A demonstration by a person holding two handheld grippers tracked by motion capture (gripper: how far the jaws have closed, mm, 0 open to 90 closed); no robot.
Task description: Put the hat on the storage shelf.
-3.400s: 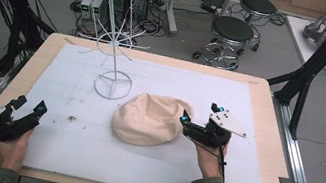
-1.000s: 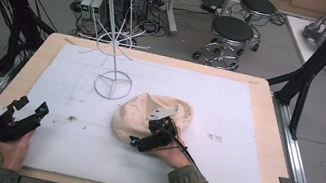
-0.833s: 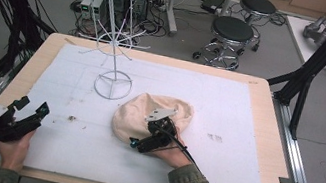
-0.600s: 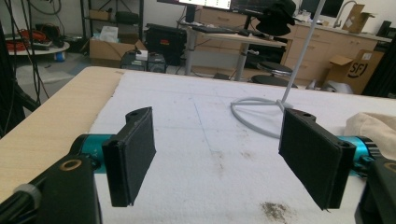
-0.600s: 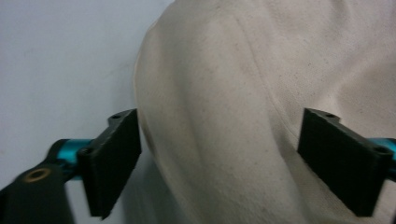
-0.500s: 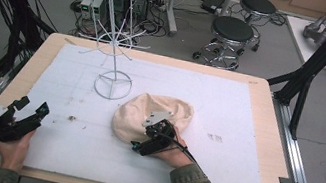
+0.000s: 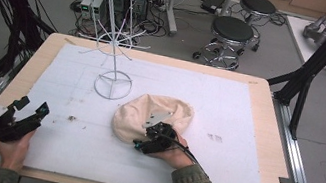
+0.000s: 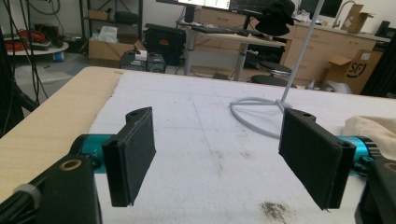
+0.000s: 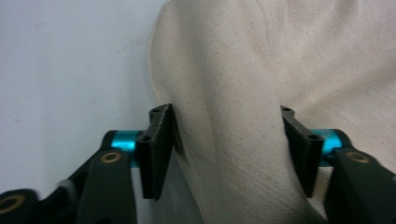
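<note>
Cream cloth, a soft hat (image 7: 154,116) of canvas-like fabric, lies slumped on the white foam mat (image 7: 217,177) a little past the middle of the table (image 7: 268,115), toward four o'clock from the ring base of the white wire stand (image 7: 114,62). The stand rises at about eleven o'clock from the hat, its base just beside the hat's far-left edge but apart from it.

At the hat's near edge, around six o'clock on it, the right gripper (image 7: 155,140) lies low on the mat, held in the person's right hand (image 7: 174,155). In the right gripper view a thick fold of the hat (image 9: 233,140) stands between the two black jaws; they are about half parted, the left one touching the cloth, the right one against or just behind it. Whether they squeeze the fold firmly cannot be told.

Well apart, near the table's near-left corner at about eight o'clock from the hat, the left gripper (image 7: 28,111) rests in the left hand (image 7: 13,149). Its jaws are spread wide with nothing between them (image 8: 219,158); in the left gripper view bare mat shows in the gap, with the stand's base beyond and a corner of the hat at three o'clock.
</note>
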